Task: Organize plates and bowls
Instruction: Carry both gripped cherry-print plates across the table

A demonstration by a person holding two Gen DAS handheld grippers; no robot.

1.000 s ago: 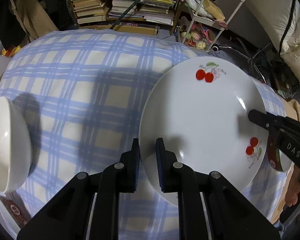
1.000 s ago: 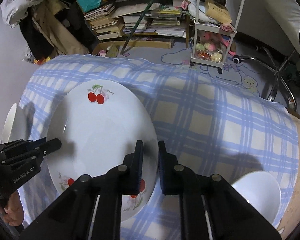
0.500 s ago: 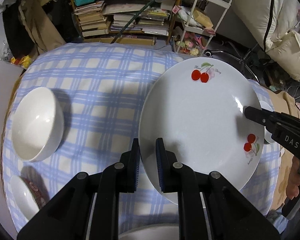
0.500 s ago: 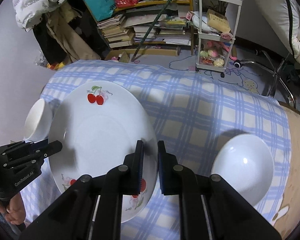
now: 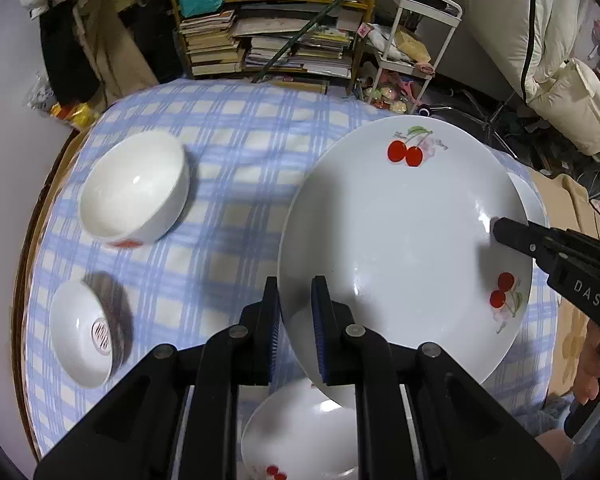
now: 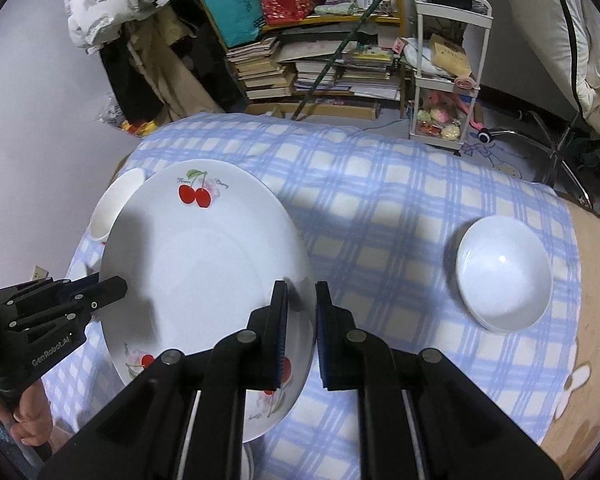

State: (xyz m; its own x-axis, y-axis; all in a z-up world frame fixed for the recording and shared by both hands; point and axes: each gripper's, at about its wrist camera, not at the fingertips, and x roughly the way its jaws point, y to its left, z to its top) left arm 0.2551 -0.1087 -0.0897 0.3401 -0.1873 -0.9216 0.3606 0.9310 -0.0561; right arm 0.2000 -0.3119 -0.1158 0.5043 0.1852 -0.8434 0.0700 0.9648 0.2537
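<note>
Both grippers, left (image 5: 295,312) & right (image 6: 301,334), clamp the large white cherry-print plate (image 5: 404,240), now higher; more white bowls (image 5: 134,192) visible vs. 1 s ago.

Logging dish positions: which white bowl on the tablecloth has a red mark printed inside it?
The small bowl at the left front, seen by the left wrist camera. The larger bowl behind it shows a plain white inside.

A cluttered home room: a table under a blue checked tablecloth (image 5: 236,140), far shelves (image 6: 320,64) stacked with books (piled flat), a white trolley (image 6: 444,80) right, bedding (image 5: 556,60).
</note>
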